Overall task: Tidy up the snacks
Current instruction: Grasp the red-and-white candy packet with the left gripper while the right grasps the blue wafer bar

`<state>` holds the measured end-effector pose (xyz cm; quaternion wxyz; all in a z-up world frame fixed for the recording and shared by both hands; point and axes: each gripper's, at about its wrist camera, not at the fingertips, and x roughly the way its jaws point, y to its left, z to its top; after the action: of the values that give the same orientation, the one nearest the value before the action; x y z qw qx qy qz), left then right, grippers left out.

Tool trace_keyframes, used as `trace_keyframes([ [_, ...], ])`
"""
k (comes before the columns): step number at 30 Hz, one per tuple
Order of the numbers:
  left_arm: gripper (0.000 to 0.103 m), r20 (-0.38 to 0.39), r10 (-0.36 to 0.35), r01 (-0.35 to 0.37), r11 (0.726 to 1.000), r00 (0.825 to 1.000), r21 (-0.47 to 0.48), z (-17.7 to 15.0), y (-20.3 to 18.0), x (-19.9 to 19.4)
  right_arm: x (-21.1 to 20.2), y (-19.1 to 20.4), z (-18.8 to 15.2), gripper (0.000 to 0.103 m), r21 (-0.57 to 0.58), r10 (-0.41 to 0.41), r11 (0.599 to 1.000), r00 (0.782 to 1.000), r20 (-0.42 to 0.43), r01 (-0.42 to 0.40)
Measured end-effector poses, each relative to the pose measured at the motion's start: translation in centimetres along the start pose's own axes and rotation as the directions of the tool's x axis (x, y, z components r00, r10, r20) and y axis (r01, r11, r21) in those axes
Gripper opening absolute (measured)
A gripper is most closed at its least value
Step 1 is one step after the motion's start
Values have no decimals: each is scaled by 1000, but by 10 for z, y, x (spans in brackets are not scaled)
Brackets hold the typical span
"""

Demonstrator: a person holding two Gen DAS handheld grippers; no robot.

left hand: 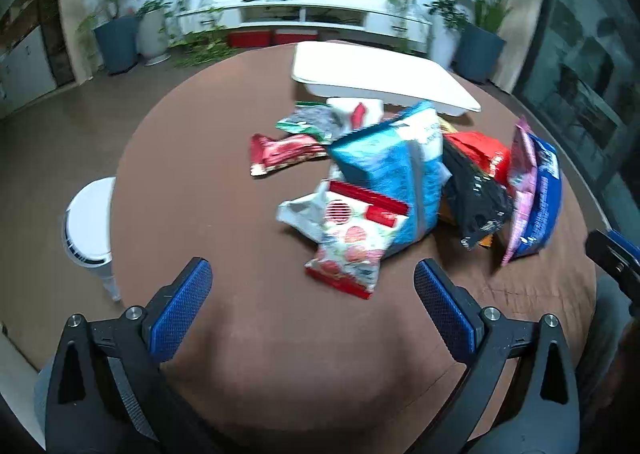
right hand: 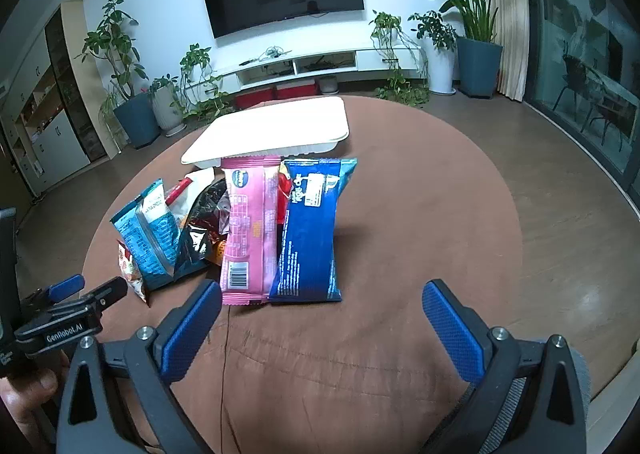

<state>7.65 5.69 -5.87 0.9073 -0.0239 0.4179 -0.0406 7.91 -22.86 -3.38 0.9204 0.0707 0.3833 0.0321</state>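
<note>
1. A round table (right hand: 420, 213) with a brown cover is seen, and a heap of snack packets is piled at its middle, just in front of a white tray (right hand: 276, 129).
2. The tray is looked at from a low angle, so its inside cannot be made out; whether anything has been placed in it cannot be told. It is judged to be the likely place for the packets.
3. The light-blue bag (left hand: 396, 177) is the bulkiest piece, puffed and propped up. It is judged light, crinkly and slippery, best pinched at a sealed edge, not on the air-filled belly.
4. The dark-blue packet (right hand: 310, 230) lies flat and long at the right of the heap, touching the pink packet (right hand: 250, 230) beside it. Both are judged light but possibly brittle inside, so a gentle nip at the crimped near end is advised.
5. The black bag (left hand: 476, 193) is crumpled and soft; any fold would serve.
6. The red-and-white pouch (left hand: 348, 242) lies nearest the left gripper (left hand: 312, 294), whose blue pads are spread wide with nothing between them.
7. The right gripper (right hand: 322, 318) is likewise spread apart and empty, poised just short of the pink and dark-blue packets.
</note>
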Motion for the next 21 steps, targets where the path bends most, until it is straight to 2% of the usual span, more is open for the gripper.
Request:
trace_keyframes([
  [4, 91, -4, -51, 51, 998, 999, 39, 6, -4, 12, 5, 0, 0, 101, -5, 9, 1000, 1000, -9, -9],
  [9, 59, -28, -110, 111, 993, 994, 29, 17, 2, 31, 13, -2, 1, 98, -5, 11, 1000, 999, -31, -12],
  [16, 57, -49, -139, 141, 989, 989, 38, 16, 1, 46, 18, -4, 3, 98, -2, 12, 1000, 999, -43, -12],
  [18, 42, -54, -170, 172, 984, 984, 40, 18, 1, 52, 20, -4, 3, 98, -7, 11, 1000, 999, -45, -11],
  [21, 38, -56, -170, 173, 983, 984, 52, 18, 0, 53, 22, -3, 4, 97, -6, 10, 1000, 999, -49, -10],
])
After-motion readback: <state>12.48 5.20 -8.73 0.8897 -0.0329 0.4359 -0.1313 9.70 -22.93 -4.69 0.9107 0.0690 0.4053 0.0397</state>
